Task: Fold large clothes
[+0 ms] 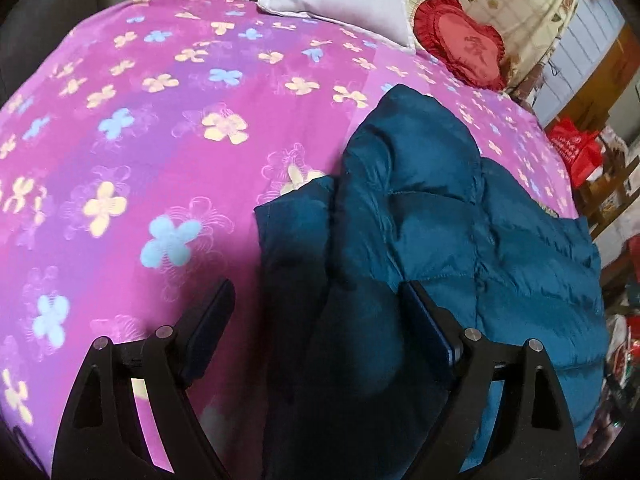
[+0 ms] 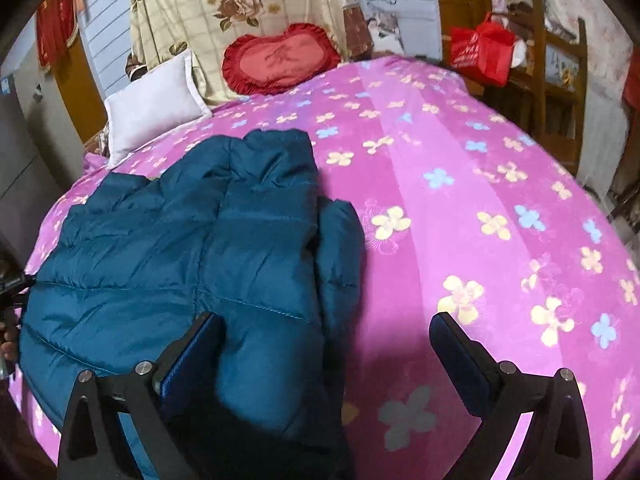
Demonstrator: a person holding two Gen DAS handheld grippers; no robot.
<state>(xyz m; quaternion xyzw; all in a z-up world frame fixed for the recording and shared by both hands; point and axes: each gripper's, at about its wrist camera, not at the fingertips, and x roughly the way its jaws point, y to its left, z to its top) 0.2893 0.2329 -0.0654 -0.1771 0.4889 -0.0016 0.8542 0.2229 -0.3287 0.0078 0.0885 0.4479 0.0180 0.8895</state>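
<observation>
Where the pink flowered bedspread (image 1: pixel 160 140) covers the bed, a teal padded jacket (image 1: pixel 440 220) lies spread flat on it, quilted back up, one sleeve folded along its edge. The left gripper (image 1: pixel 318 308) hangs over that sleeve side with its jaws spread wide, nothing pinched between them. The right gripper (image 2: pixel 326 336) hangs over the jacket's other edge, jaws likewise spread and empty. Beyond the jacket sit a white pillow (image 2: pixel 154 102) and a red heart-shaped cushion (image 2: pixel 280 60). Beside the bed stands a red bag (image 2: pixel 482 50); its contents cannot be made out.
</observation>
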